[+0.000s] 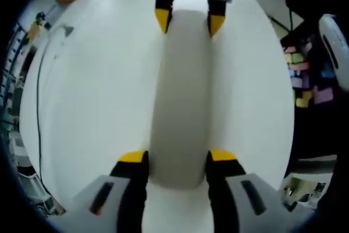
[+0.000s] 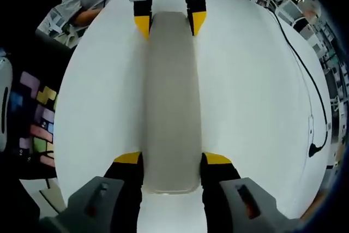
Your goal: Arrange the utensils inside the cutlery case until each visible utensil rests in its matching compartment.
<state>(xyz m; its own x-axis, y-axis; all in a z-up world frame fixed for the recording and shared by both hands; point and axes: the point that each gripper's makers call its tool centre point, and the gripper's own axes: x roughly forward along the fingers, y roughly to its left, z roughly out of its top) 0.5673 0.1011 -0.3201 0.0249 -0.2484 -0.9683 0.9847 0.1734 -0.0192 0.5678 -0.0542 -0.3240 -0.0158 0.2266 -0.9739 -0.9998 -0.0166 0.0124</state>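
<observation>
- The case [image 1: 180, 102] is seen lying shut along the middle of the frame on the white counter [image 1: 92, 107], each end sitting between a pair of yellow-tipped fingers
- The left gripper [image 1: 177, 159] at lower centre straddles the near end; whether its fingers press the sides or merely flank them cannot be told
- The same holds for the right gripper [image 2: 172, 162]
- A slip or twist may be caused if only one end is squeezed or lifted
- No utensils or compartments can be made out; the lid's seam is unclear
</observation>
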